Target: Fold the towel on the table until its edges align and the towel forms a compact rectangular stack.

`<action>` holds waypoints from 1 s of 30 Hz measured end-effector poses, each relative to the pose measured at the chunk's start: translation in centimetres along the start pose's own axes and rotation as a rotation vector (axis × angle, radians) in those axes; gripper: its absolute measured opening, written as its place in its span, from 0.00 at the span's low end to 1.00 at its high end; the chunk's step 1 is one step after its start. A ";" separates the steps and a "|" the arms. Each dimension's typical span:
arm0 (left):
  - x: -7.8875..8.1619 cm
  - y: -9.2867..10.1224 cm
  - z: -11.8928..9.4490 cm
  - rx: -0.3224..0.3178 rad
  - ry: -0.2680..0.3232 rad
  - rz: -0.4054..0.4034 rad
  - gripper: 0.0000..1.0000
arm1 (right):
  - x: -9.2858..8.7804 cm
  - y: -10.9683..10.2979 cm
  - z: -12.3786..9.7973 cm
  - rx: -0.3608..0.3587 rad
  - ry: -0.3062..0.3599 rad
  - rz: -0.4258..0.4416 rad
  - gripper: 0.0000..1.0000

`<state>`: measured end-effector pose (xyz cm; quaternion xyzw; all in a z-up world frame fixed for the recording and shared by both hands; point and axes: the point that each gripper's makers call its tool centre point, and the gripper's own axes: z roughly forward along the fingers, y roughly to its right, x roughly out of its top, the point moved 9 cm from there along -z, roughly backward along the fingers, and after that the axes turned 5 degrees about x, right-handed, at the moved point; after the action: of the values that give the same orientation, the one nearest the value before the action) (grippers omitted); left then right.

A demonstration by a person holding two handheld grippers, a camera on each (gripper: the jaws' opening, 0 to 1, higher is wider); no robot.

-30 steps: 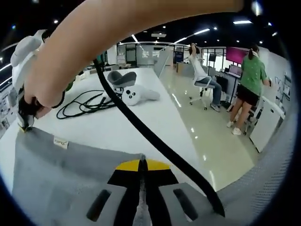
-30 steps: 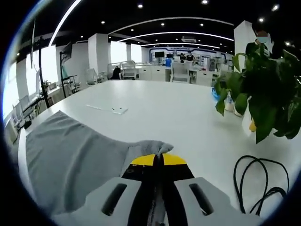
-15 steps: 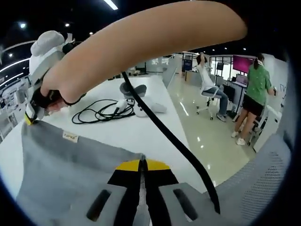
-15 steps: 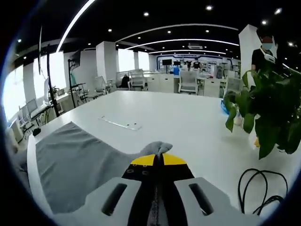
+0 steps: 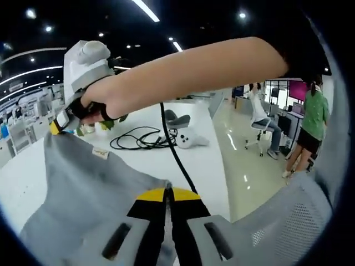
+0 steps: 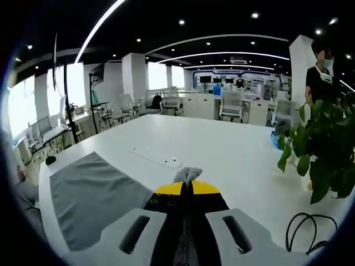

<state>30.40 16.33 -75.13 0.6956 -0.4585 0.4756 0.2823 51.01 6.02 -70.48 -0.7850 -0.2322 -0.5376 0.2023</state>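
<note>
Your left gripper (image 5: 168, 191) has its jaws pressed together on the near edge of the grey towel (image 5: 83, 188), which slopes away from the yellow tips toward the far left. At that far corner your right gripper (image 5: 57, 125) pinches the cloth, your hand (image 5: 97, 105) wrapped around its white body and your forearm stretching across the top of the left gripper view. A small label on the towel (image 5: 100, 153) sits just below that corner.

In the right gripper view, the jaws are shut on a bunched tuft of towel poking up past the tips, and the rest of the cloth drapes down to the left over the white tabletop (image 6: 222, 155). A black cable (image 5: 141, 138) lies on the tabletop beyond.

Compared with a second ago, both grippers have lifted: the towel hangs steeper and more of it is off the tabletop.
</note>
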 end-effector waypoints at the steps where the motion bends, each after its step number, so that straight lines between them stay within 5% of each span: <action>1: 0.0 -0.1 -0.4 0.009 0.002 0.004 0.01 | 0.2 -0.3 0.1 0.004 0.004 -0.001 0.01; 7: 0.2 -1.3 -4.4 0.069 0.030 0.005 0.01 | 1.8 -2.1 0.8 0.032 0.020 -0.005 0.01; 12: 0.1 -2.9 -9.0 0.187 0.087 -0.087 0.01 | 3.3 -4.0 1.5 0.057 0.044 -0.016 0.01; 15: 0.1 -3.4 -10.7 0.203 0.118 -0.138 0.02 | 4.4 -5.2 1.9 0.072 0.057 -0.023 0.01; 30: 1.0 -5.7 -18.7 0.378 0.180 -0.139 0.01 | 9.9 -10.3 6.5 0.170 0.121 -0.044 0.01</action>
<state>28.16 33.90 -66.73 0.7209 -0.2850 0.5926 0.2189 53.05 19.49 -62.70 -0.7258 -0.2816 -0.5667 0.2698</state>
